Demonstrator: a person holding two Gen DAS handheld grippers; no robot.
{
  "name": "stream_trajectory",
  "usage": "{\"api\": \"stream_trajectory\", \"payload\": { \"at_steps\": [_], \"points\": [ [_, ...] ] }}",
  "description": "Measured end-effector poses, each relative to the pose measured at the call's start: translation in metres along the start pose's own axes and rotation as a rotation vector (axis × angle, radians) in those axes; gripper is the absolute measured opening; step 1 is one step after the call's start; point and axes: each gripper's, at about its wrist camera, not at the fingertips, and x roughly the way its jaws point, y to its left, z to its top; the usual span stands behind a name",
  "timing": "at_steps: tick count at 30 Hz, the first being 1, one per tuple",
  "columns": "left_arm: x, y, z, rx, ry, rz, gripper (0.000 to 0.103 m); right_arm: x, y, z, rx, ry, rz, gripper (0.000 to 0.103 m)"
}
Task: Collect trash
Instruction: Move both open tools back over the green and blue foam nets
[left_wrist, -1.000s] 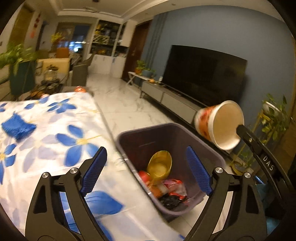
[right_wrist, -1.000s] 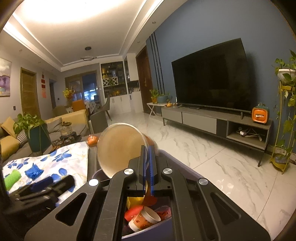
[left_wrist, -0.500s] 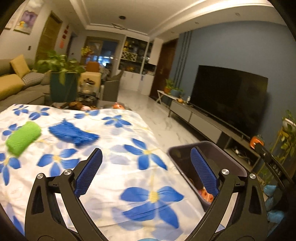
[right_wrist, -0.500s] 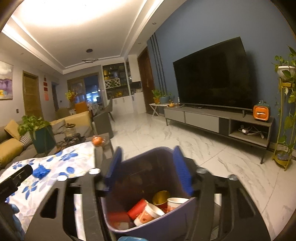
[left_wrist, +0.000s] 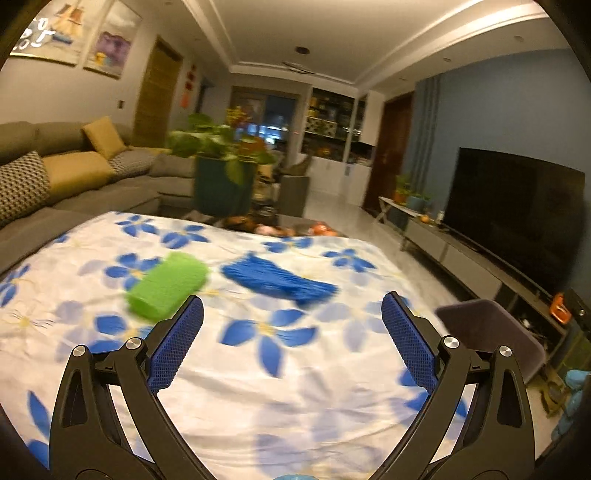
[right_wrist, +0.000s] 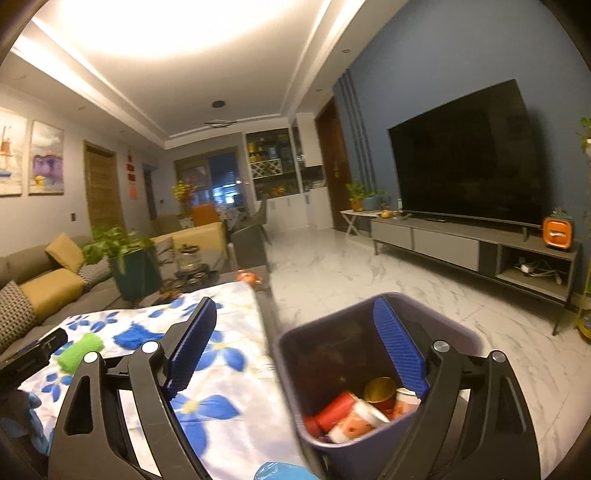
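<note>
Jaws of both left gripper and right gripper were held apart and empty, while a green roll, judged soft and light, best pinched across its middle, lay on the floral tablecloth beside a blue cloth.

The left black two-finger tool with blue ribbed pads is spread wide and holds nothing. The right black tool with matching blue pads is likewise spread wide and empty, level with the left one.

A dark television hangs over a grey media console; a grey sofa carries yellow cushions near a potted plant.
</note>
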Motion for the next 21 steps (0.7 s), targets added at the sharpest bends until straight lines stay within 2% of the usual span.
{"api": "stream_trajectory", "payload": {
  "at_steps": [9, 15, 21],
  "points": [
    [-0.001, 0.062, 0.006, 0.0, 0.0, 0.137, 0.095, 0.014, 0.061, -0.001, -0.046, 0.015, 0.121, 0.087],
    [0.008, 0.096, 0.008, -0.014, 0.022, 0.188, 0.095, 0.022, 0.098, -0.003, -0.08, 0.018, 0.179, 0.087],
    [0.03, 0.112, 0.013, -0.022, 0.062, 0.207, 0.095, 0.04, 0.134, -0.003, -0.111, 0.035, 0.225, 0.087]
  ]
}}
